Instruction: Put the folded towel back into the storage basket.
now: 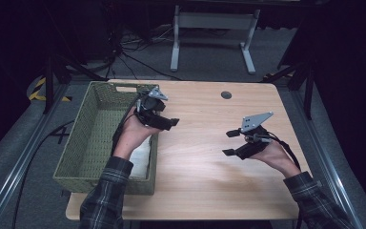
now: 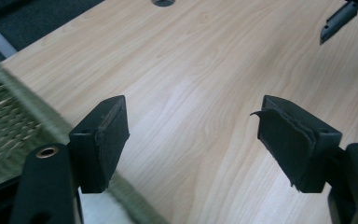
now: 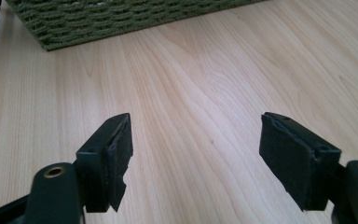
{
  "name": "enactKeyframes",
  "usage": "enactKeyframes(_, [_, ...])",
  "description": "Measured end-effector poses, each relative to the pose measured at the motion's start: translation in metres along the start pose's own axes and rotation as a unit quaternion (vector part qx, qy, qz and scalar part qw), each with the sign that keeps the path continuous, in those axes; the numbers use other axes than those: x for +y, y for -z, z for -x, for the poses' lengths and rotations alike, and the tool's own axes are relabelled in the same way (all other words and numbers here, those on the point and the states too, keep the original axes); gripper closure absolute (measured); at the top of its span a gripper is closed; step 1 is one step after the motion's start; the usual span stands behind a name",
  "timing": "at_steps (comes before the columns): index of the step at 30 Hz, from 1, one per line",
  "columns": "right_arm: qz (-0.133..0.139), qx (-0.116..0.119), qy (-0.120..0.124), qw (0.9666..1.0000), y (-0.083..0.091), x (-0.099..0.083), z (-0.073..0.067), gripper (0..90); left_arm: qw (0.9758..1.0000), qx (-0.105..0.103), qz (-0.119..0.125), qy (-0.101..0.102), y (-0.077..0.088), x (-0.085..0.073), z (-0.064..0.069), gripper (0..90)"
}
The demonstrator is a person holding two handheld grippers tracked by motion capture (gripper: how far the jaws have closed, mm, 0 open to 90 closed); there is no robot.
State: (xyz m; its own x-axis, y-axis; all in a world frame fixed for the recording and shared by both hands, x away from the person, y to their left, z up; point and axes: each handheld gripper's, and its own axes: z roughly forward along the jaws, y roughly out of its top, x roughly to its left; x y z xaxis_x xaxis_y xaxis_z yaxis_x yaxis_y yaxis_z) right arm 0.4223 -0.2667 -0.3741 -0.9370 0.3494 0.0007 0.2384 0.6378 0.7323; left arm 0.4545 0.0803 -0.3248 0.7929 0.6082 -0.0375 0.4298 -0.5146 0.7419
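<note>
Left gripper [image 1: 167, 120] sits right over the basket's [image 1: 97, 102] right-hand rim, jaws spread wide with nothing between them, pointing out across the table [image 1: 205, 167]. In the left gripper view one jaw hangs over the woven green edge and the other over bare wood. Something white, looks like cloth [image 1: 140, 157], lies in the basket's near right corner, partly under the left forearm, so that's the closest thing to that gripper.

Right gripper [image 1: 229, 142] is well apart from it, over the right half of the table, also gaping with nothing in it and aimed back toward the basket. Its own view shows the basket's side wall [image 3: 121, 18] far off across a wide stretch of plain wood.

Basket hugs the table's left edge. Small round hole [image 1: 226, 95] sits near the far edge
</note>
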Motion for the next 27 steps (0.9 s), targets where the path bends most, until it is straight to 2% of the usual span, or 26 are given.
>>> enactKeyframes(2, [0.0, -0.008, -0.002, 1.0, 0.004, -0.007, 0.001, 26.4, 1.0, 0.001, 0.001, -0.003, -0.003, 0.001, 0.005, 22.6])
enactKeyframes(3, [0.0, -0.013, -0.004, 0.9999, 0.007, -0.012, 0.001, 26.4, 1.0, 0.001, -0.003, -0.007, -0.009, 0.002, 0.017, 21.7])
enactKeyframes(5, [0.0, -0.018, -0.009, 0.9998, 0.012, -0.019, 0.0, 26.1, 1.0, 0.003, -0.002, -0.008, -0.013, 0.002, 0.028, 20.1])
enactKeyframes(6, [-0.002, -0.02, -0.013, 0.9997, 0.014, -0.023, -0.001, 26.1, 1.0, 0.003, -0.002, -0.008, -0.013, 0.002, 0.028, 19.4])
enactKeyframes(7, [-0.002, -0.024, -0.014, 0.9996, 0.016, -0.027, -0.001, 25.9, 0.9999, 0.002, 0.0, -0.011, -0.016, 0.001, 0.036, 18.8])
enactKeyframes(8, [-0.002, -0.024, -0.014, 0.9996, 0.016, -0.027, -0.001, 25.9, 0.9999, 0.002, 0.0, -0.011, -0.016, 0.001, 0.036, 18.3])
enactKeyframes(9, [-0.004, -0.031, -0.02, 0.9993, 0.019, -0.036, -0.003, 25.4, 0.9999, -0.001, -0.003, -0.012, -0.019, 0.0, 0.043, 17.8])
enactKeyframes(10, [-0.004, -0.031, -0.02, 0.9993, 0.019, -0.036, -0.003, 25.4, 0.9999, -0.003, -0.003, -0.013, -0.021, -0.001, 0.046, 17.8])
enactKeyframes(12, [-0.007, -0.037, -0.028, 0.9989, 0.022, -0.046, -0.006, 24.4, 0.9998, -0.006, -0.002, -0.021, -0.028, -0.004, 0.062, 17.6])
enactKeyframes(16, [-0.01, -0.044, -0.041, 0.9982, 0.025, -0.064, -0.01, 24.2, 0.9996, -0.016, -0.002, -0.025, -0.041, -0.011, 0.085, 16.6])
enactKeyframes(18, [-0.009, -0.044, -0.047, 0.9979, 0.026, -0.069, -0.011, 24.1, 0.9995, -0.019, -0.004, -0.027, -0.045, -0.013, 0.09, 15.9])
enactKeyframes(21, [-0.021, -0.043, -0.057, 0.9972, 0.025, -0.084, -0.015, 21.7, 0.9991, -0.029, -0.009, -0.031, -0.062, -0.026, 0.106, 15.9])
enactKeyframes(23, [-0.021, -0.047, -0.06, 0.9969, 0.025, -0.087, -0.016, 21.4, 0.9988, -0.031, -0.013, -0.036, -0.067, -0.031, 0.11, 15.9])
enactKeyframes(24, [-0.025, -0.056, -0.066, 0.9959, 0.024, -0.094, -0.019, 20.2, 0.9987, -0.032, -0.014, -0.037, -0.07, -0.034, 0.112, 15.9])
enactKeyframes(27, [-0.031, -0.067, -0.074, 0.9945, 0.025, -0.105, -0.022, 19.5, 0.9971, -0.04, -0.041, -0.051, -0.086, -0.049, 0.125, 15.7])
